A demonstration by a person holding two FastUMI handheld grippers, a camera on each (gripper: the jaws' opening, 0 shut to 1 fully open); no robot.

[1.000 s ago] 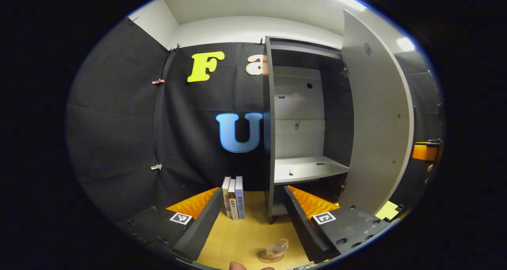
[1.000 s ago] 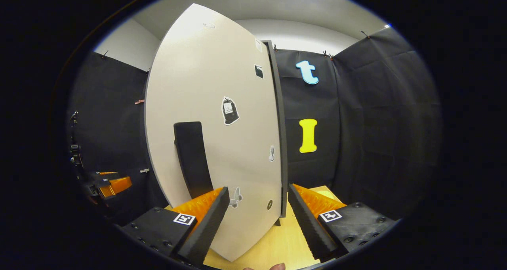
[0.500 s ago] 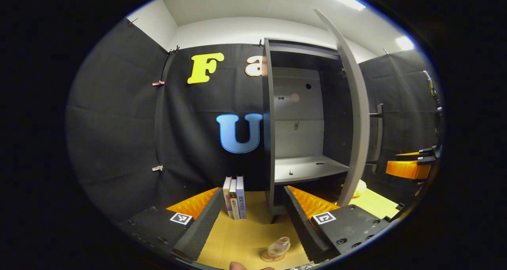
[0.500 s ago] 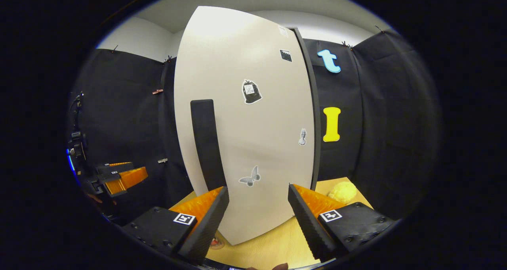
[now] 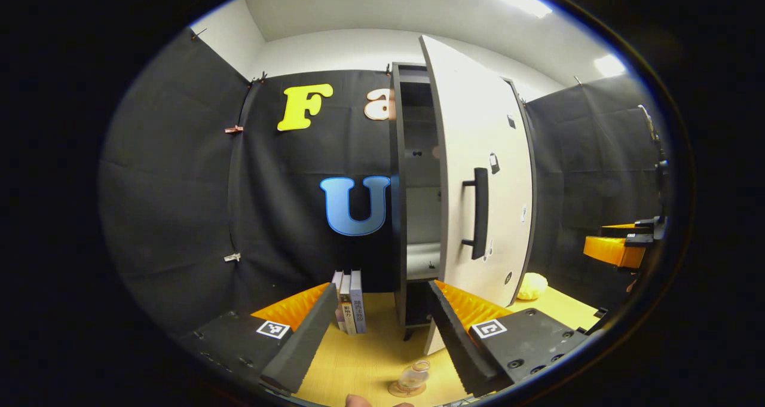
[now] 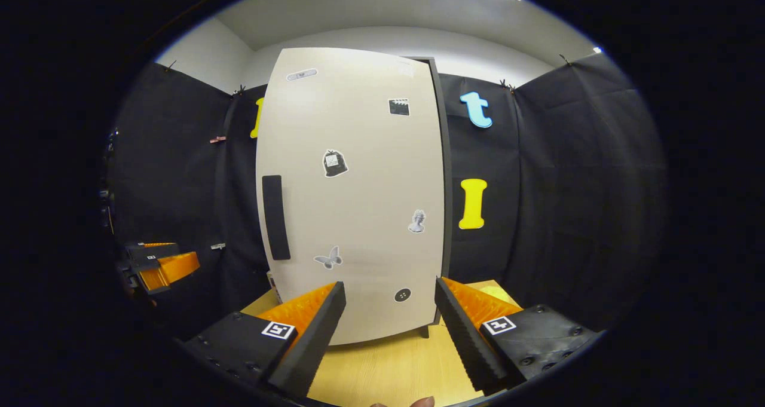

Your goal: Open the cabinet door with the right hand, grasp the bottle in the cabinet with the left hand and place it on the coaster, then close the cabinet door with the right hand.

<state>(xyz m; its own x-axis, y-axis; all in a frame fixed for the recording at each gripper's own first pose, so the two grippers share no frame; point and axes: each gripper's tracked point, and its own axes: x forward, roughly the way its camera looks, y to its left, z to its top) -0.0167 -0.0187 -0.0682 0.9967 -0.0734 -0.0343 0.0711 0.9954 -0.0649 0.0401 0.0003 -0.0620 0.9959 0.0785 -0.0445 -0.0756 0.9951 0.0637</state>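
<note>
The pale cabinet door [image 5: 472,126] stands slightly ajar, with a dark gap left along the cabinet frame [image 5: 396,186]. In the right gripper view the door [image 6: 352,204] faces me nearly flat, its black handle [image 6: 275,217] at the left. My right gripper [image 6: 388,320] is open, a short way in front of the door and not touching it. A small clear bottle [image 5: 413,376] stands on a round coaster [image 5: 399,390] on the wooden table. My left gripper [image 5: 376,332] is open above and behind it, holding nothing.
Three upright books [image 5: 349,302] stand left of the cabinet. A yellow crumpled object [image 5: 531,285] lies on the table to the cabinet's right. The right gripper [image 5: 621,245] shows far right in the left gripper view. The left gripper [image 6: 158,266] shows far left in the right gripper view.
The door has swung from wide open to almost shut, hiding the shelf inside. The right gripper's view has turned with it and now faces the door's front. The bottle and left gripper stayed put.
</note>
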